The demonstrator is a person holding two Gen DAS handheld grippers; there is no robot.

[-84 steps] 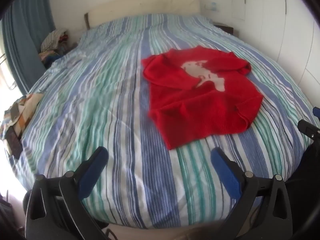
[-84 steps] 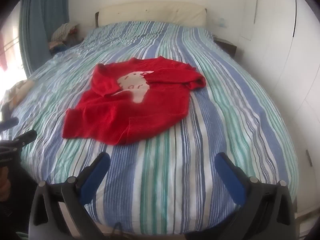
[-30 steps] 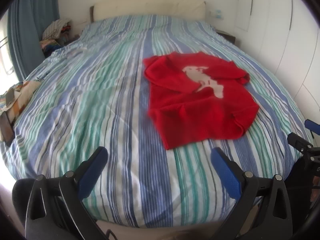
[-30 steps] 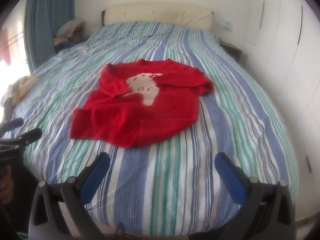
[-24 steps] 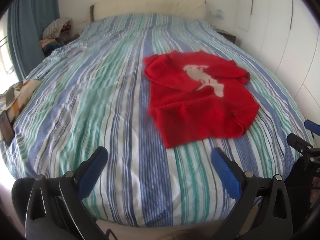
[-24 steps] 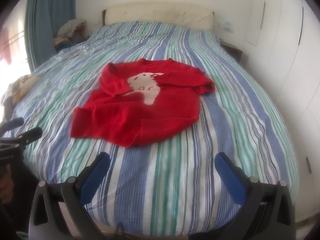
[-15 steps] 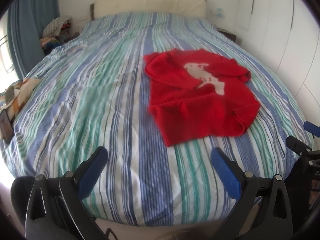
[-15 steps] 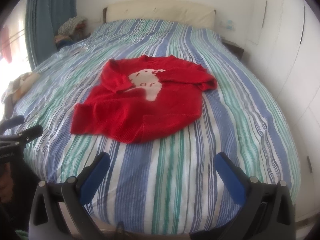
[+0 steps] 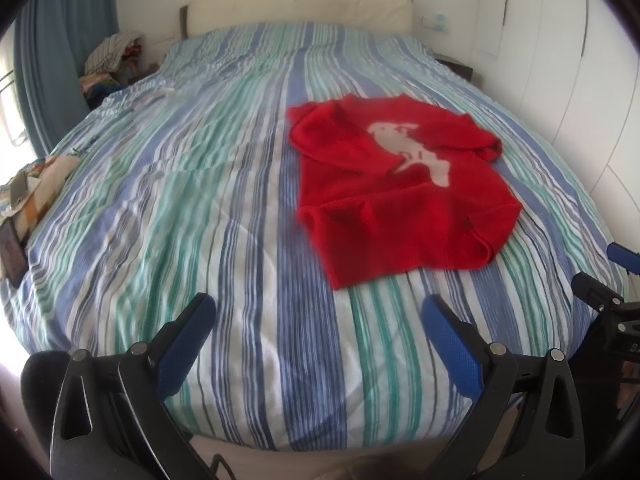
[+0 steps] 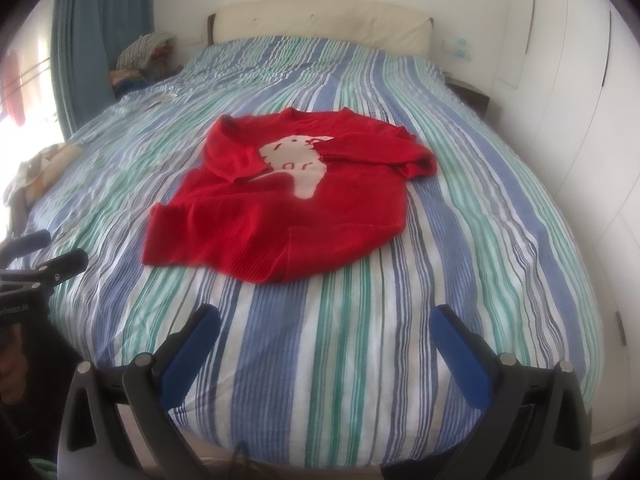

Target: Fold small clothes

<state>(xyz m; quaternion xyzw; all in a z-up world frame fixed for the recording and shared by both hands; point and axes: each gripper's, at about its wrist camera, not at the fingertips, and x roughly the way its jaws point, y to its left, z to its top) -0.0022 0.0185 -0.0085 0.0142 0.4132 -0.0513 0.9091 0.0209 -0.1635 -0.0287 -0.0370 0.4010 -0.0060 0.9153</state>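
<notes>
Both jaws wide apart, empty; red sweater (image 9: pixel 400 188) motif's lettering only legible in right wrist view.

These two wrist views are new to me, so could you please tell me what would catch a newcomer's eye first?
The red sweater with a pale animal picture on its chest stands out at once, lying loosely spread on the middle of the striped bed. Below it, the open right gripper and open left gripper hang over the near edge of the bed, holding nothing. A heap of clothes sits by the blue curtain at the far left.
</notes>
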